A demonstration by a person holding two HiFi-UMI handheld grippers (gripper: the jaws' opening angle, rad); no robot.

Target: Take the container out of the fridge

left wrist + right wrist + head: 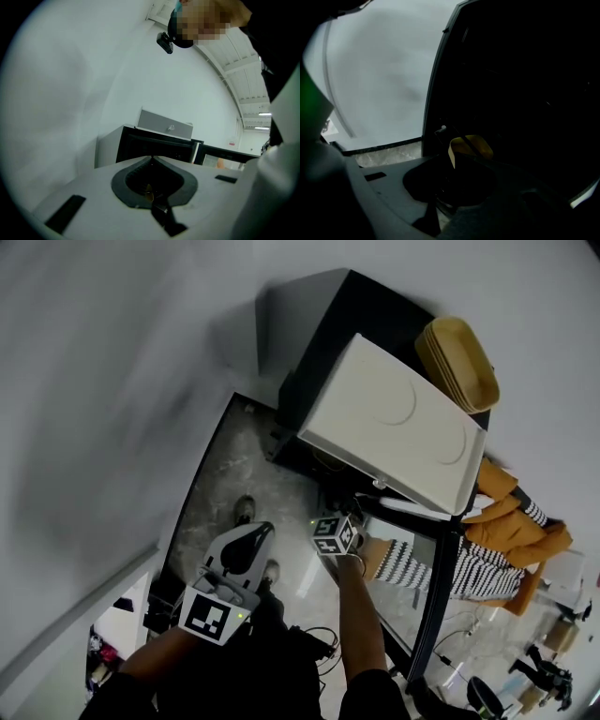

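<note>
Right gripper (452,157) is the working tool. It reaches into the dark fridge (314,343), where the yellow container (471,146) sits at its tips. I judge the step in hand to be the withdrawal.

To do it well, I would draw straight back along the line of entry and keep the container level. I would also mind the thin dark bar (461,139) that crosses in front of the container, as it could snag the load. I would move slowly, since the hold looks to be on one edge only and the container may swing.

Tool state: its jaws are drawn in on the container's near edge. One jaw is lost in shadow, so I rate the pinch as probable, not proven. Left gripper (151,158) hangs outside the fridge, jaws pressed together on nothing.
</note>
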